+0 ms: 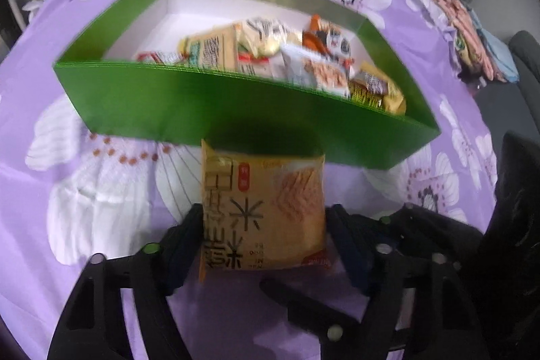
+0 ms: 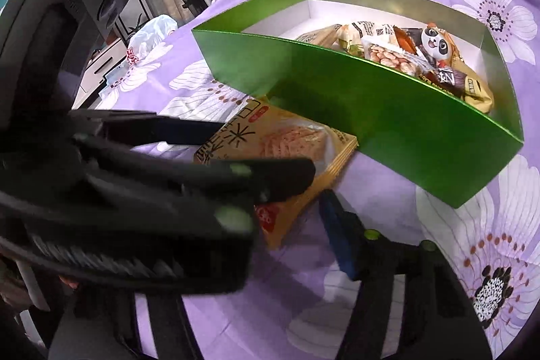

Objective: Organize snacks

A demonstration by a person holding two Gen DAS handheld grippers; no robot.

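My left gripper (image 1: pixel 265 225) is shut on a yellow rice-cracker packet (image 1: pixel 266 208), its fingers at the packet's two sides. It holds the packet just in front of the near wall of a green box (image 1: pixel 202 110). The box holds several snack packets (image 1: pixel 303 63) in its right half. In the right wrist view the same yellow packet (image 2: pixel 287 137) sits in the left gripper (image 2: pixel 260 154), close to the green box (image 2: pixel 388 123). Of my right gripper only one blue-padded finger (image 2: pixel 337 231) shows; the left gripper covers the other.
A purple cloth with white flowers (image 1: pixel 111 191) covers the table. Folded cloths (image 1: pixel 472 36) lie at the far right edge. A white plastic bag (image 2: pixel 148 36) lies at the table's left edge, with furniture beyond it.
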